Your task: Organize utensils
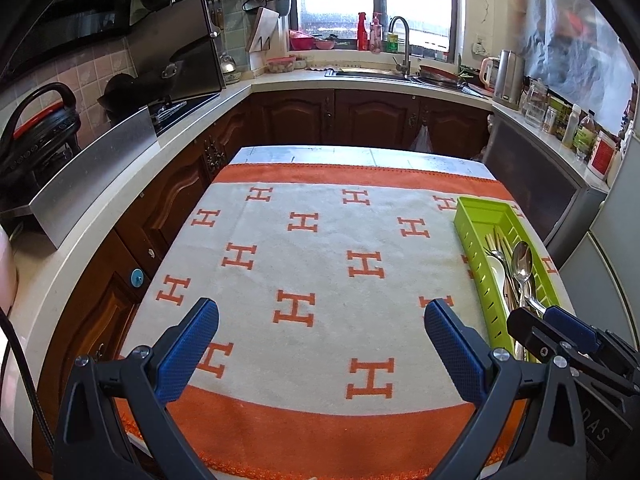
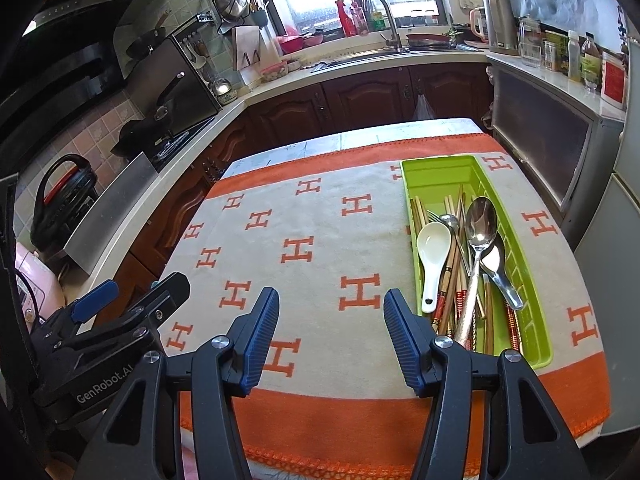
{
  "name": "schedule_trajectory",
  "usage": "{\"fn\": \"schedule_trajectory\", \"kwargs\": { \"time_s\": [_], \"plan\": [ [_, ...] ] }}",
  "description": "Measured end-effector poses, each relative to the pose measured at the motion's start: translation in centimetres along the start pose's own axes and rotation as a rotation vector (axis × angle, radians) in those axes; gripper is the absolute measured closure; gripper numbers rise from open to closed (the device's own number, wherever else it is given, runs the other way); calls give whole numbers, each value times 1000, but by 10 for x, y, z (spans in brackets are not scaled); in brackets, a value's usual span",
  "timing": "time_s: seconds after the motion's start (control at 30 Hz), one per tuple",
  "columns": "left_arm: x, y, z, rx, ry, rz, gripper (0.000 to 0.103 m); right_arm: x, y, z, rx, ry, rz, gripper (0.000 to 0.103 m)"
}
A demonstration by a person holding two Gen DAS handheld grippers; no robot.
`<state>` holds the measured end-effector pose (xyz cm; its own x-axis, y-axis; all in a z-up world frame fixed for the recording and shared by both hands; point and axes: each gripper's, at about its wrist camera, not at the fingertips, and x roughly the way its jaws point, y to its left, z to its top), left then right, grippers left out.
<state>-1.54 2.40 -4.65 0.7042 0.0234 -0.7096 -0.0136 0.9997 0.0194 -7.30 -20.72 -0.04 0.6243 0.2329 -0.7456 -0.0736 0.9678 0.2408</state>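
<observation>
Grippers: your left gripper [image 1: 321, 318] gapes wide, your right gripper [image 2: 331, 312] stands half-spread, ribbed blue pads bare | Tray: slotted lime plastic tray [image 2: 536, 300] on fuzzy H-patterned cloth [image 2: 320, 216] | Contents: steel spoon [image 2: 482, 224], white ceramic spoon [image 2: 432, 240], wooden chopsticks [image 2: 450, 264] heaped inside.

**Open gripper over a patterned cloth, tray at right**

The left gripper [image 1: 321, 316] fills the bottom of the frame, its blue pads wide apart with nothing between them, above a cream and orange cloth [image 1: 320, 248] marked with H shapes. At the right edge lies a green tray [image 1: 474, 236] holding spoons [image 1: 523, 260] and chopsticks [image 1: 491, 242]. The right gripper [image 1: 560, 332] shows at lower right, over the tray's near end. A sink [image 1: 384, 74] sits under the window at the top.
</observation>
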Motion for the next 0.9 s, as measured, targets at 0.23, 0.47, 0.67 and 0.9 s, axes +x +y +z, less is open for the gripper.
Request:
{"fn": "schedule_trajectory", "kwargs": {
  "time_s": [0.23, 0.47, 0.67, 0.9],
  "plan": [
    [0, 6, -2, -8, 1, 8, 1, 1, 5, 1, -4, -5, -2, 47],
    [-1, 10, -3, -16, 1, 14, 1, 1, 9, 0, -6, -3, 0, 47],
    [-1, 12, -4, -23, 0, 19, 1, 1, 11, -1, -8, -5, -1, 47],
    [2, 16, -5, -28, 16, 20, 1, 3, 14, -1, -12, -3, -1, 47]
  ]
}}
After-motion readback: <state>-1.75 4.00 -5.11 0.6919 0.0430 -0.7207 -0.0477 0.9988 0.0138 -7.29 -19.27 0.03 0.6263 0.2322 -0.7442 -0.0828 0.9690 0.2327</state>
